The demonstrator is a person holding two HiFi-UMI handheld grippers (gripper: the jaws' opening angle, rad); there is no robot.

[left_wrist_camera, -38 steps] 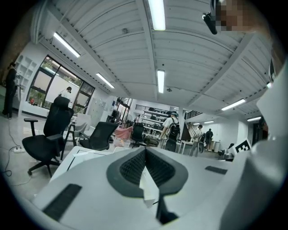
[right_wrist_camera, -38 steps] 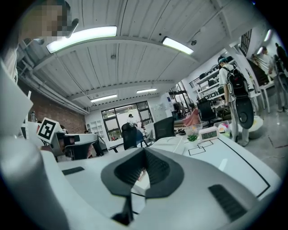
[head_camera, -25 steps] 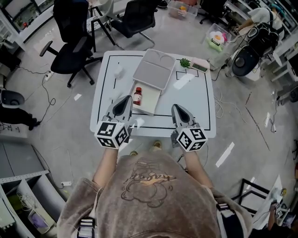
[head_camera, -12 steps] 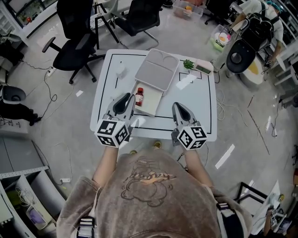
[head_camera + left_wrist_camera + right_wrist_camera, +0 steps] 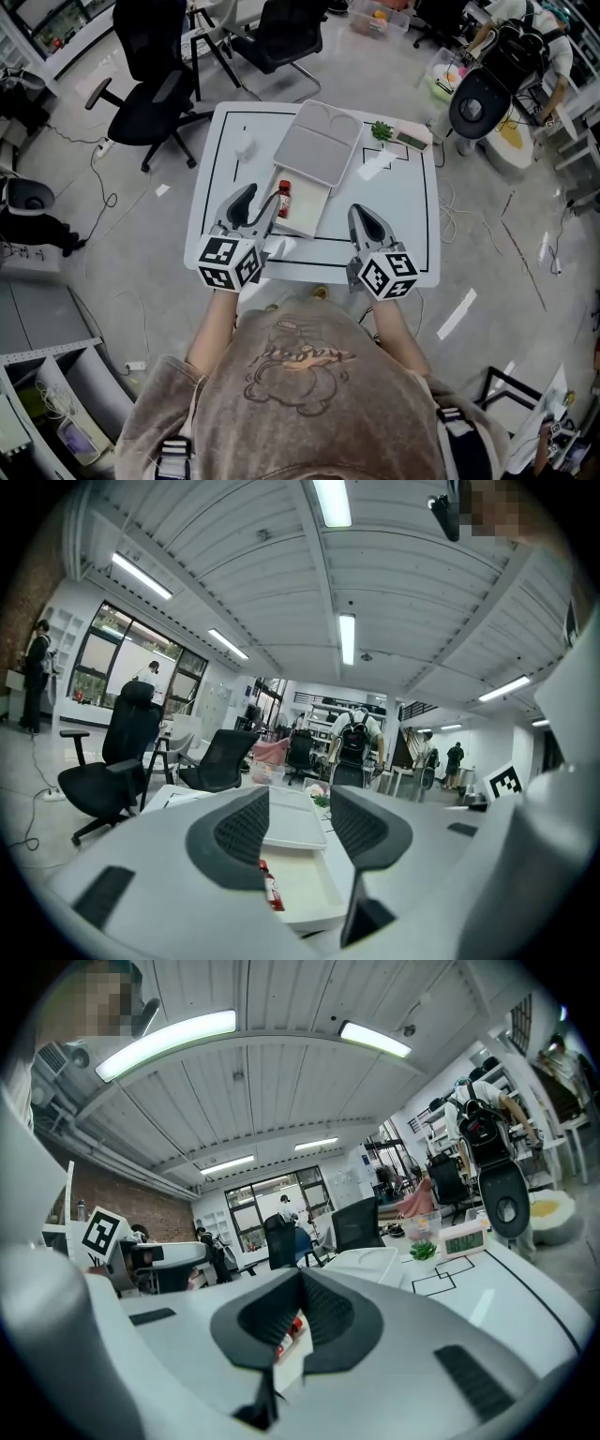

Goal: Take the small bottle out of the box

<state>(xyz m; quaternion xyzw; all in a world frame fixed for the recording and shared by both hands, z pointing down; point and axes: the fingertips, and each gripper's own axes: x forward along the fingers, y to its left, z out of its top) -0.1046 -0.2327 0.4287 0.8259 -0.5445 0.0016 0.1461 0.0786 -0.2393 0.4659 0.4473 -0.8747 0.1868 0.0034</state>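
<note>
A small bottle with a red cap and red label lies in the open white box on the white table. The box's lid stands folded back behind it. My left gripper is just short of the box's near left corner; its jaws are opening and nothing is between them. In the left gripper view the bottle shows low, by the left pad. My right gripper hovers over the table to the right of the box, shut and empty. Its own view glimpses the bottle.
A small white object sits at the table's far left. A little green plant and a small white clock stand at the far right. Black office chairs are beyond the table. The table's near edge lies just below both grippers.
The left gripper's jaws have gone from shut to open, and it has edged forward toward the box. The right gripper has stayed where it was, shut.
</note>
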